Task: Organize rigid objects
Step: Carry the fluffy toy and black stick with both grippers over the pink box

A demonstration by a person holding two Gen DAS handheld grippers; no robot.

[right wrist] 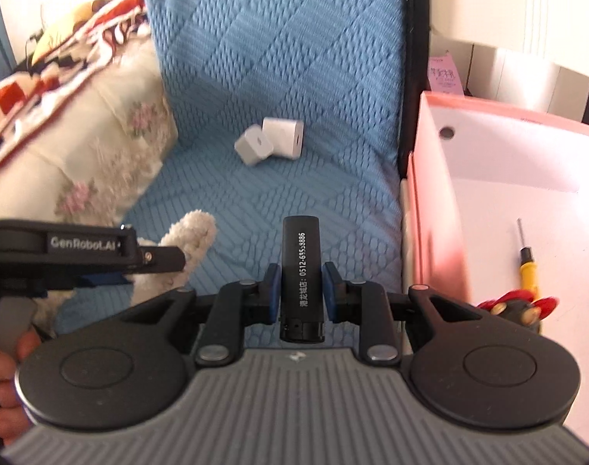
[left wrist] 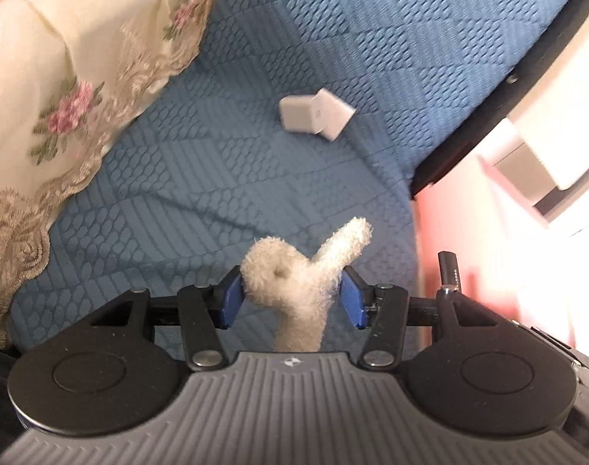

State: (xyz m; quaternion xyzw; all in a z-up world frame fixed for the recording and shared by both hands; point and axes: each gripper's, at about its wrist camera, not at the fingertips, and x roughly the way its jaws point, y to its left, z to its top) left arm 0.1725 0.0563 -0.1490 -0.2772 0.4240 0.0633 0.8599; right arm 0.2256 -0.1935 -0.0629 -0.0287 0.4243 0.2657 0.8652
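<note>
While both grippers are loaded, the left gripper (left wrist: 292, 302) clamped on a plush toy (left wrist: 294, 271) and the right gripper (right wrist: 299, 290) on a black lighter (right wrist: 300, 271), sorting looks midway. A screwdriver (right wrist: 527, 263) already lies in the pink box (right wrist: 430, 201) beside the blue bedspread's (right wrist: 275, 58) right edge. Two white cubes (right wrist: 271, 141) wait mid-bedspread.

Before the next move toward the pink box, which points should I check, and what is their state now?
1. Right gripper shut on the black lighter: ok.
2. Left gripper shut on the plush toy: ok.
3. Pink box open, at right: ok.
4. Free floor in box, near the yellow screwdriver: ok.
5. Two white chargers lying on the blue cover: not ok.
</note>
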